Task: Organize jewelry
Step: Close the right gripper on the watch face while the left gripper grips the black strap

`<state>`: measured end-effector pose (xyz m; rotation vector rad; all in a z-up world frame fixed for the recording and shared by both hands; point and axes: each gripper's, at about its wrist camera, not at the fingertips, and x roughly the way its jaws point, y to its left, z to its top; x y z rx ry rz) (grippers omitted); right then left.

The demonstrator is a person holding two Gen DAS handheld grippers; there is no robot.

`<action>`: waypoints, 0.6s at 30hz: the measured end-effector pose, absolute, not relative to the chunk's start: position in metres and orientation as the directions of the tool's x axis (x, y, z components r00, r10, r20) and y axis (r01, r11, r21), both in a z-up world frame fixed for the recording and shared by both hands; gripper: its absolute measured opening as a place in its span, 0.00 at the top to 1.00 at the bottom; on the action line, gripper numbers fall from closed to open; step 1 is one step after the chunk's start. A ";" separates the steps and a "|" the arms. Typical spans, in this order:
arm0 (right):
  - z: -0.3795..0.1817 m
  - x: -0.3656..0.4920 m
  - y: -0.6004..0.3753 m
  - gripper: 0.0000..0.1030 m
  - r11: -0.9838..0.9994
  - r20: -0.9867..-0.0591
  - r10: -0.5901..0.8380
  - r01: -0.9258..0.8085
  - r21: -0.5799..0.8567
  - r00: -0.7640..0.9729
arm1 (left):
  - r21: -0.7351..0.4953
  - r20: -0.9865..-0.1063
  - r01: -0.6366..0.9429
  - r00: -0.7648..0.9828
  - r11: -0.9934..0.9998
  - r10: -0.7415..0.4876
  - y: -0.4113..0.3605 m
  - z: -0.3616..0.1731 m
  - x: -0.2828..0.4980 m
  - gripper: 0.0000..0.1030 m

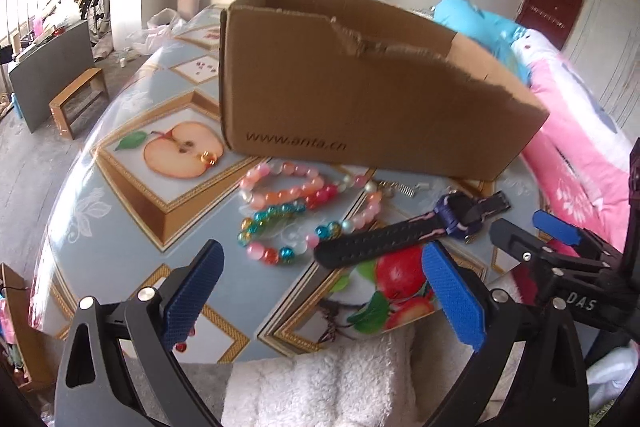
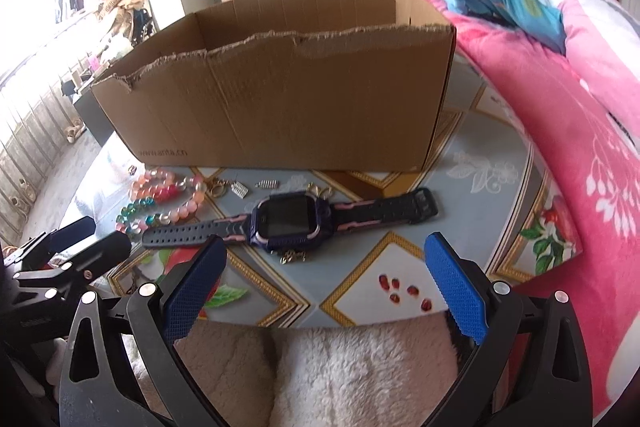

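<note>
Left gripper [image 1: 320, 291] jaws wide, empty; bead bracelets [image 2: 168, 201] left of watch [image 2: 290, 223], loose, likely roll, pinch across strand; watch in front of cardboard box [image 2: 280, 107], strap floppy, case rigid, grip mid-strap; right gripper [image 2: 326, 287] wide, empty, near watch.

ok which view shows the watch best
The right wrist view: the watch lies flat and whole ahead of the open right gripper, screen facing up, both straps visible. In the left wrist view the watch is seen edge-on from the side, one strap foreshortened, screen hidden.
</note>
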<state>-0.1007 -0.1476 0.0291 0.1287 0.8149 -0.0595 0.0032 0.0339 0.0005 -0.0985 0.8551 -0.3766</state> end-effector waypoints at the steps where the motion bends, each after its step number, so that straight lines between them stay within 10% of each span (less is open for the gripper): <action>1: 0.030 -0.100 -0.148 0.08 0.991 -0.721 -0.001 0.094 0.090 0.693 | -0.247 -0.714 0.293 0.590 0.924 -0.378 0.035 0.001 0.005 0.06; 7: 0.036 -0.091 -0.144 0.24 0.996 -0.686 0.065 -0.002 0.092 0.725 | -0.302 -0.700 0.337 0.556 0.892 -0.448 0.032 0.005 0.008 0.07; 12: 0.028 -0.075 -0.138 0.52 0.990 -0.718 0.136 -0.071 0.120 0.683 | -0.334 -0.716 0.364 0.502 0.869 -0.485 0.021 -0.001 0.013 0.30; 18: 0.021 -0.067 -0.142 0.59 0.988 -0.738 0.153 -0.080 0.134 0.657 | -0.360 -0.751 0.328 0.454 0.873 -0.480 0.010 -0.013 0.024 0.35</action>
